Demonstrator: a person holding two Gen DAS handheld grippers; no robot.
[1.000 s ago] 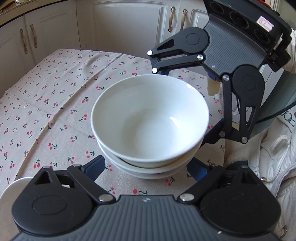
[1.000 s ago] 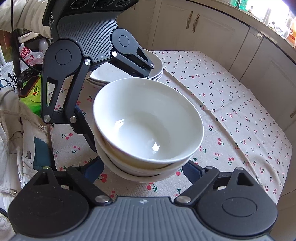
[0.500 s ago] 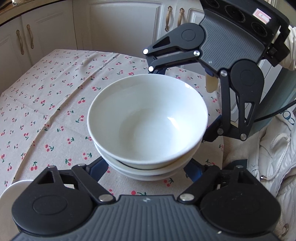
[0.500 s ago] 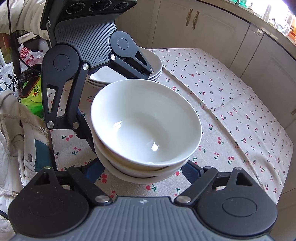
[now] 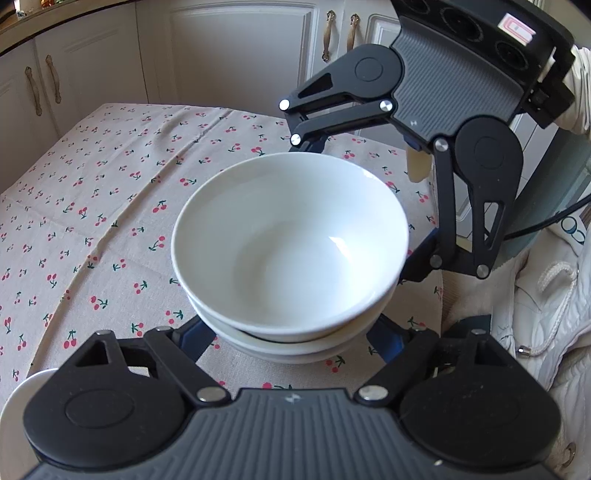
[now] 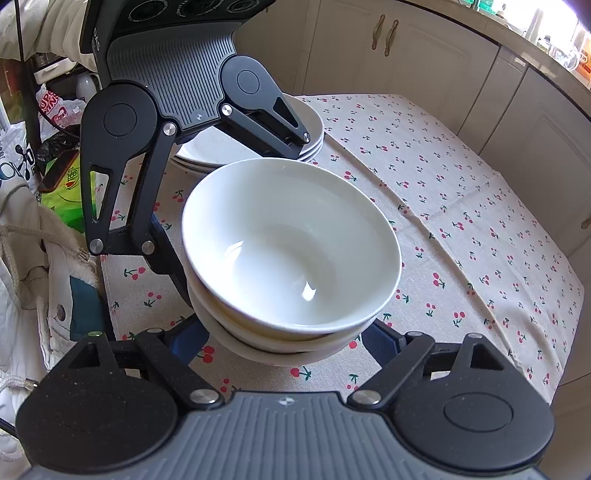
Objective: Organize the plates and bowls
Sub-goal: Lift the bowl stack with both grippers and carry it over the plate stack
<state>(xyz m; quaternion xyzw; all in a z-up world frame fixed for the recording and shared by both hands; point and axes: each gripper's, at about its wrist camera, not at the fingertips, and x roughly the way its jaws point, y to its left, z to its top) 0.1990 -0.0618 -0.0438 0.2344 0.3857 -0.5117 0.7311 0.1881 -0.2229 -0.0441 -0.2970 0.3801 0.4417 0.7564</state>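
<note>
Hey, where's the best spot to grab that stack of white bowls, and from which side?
Take the stack of bowls low, under the bottom bowl's curving wall, from two opposite sides. The top rim flares wide and smooth, so a pinch there would likely slip. The left claw and right claw already straddle it this way, fingers spread wide around the base, which looks like the steadier hold.

Home kitchen: cream cabinet doors [image 5: 236, 55] with brass handles [image 6: 384, 31] upper frame; cherry-print tablecloth [image 6: 461, 206] over table.
</note>
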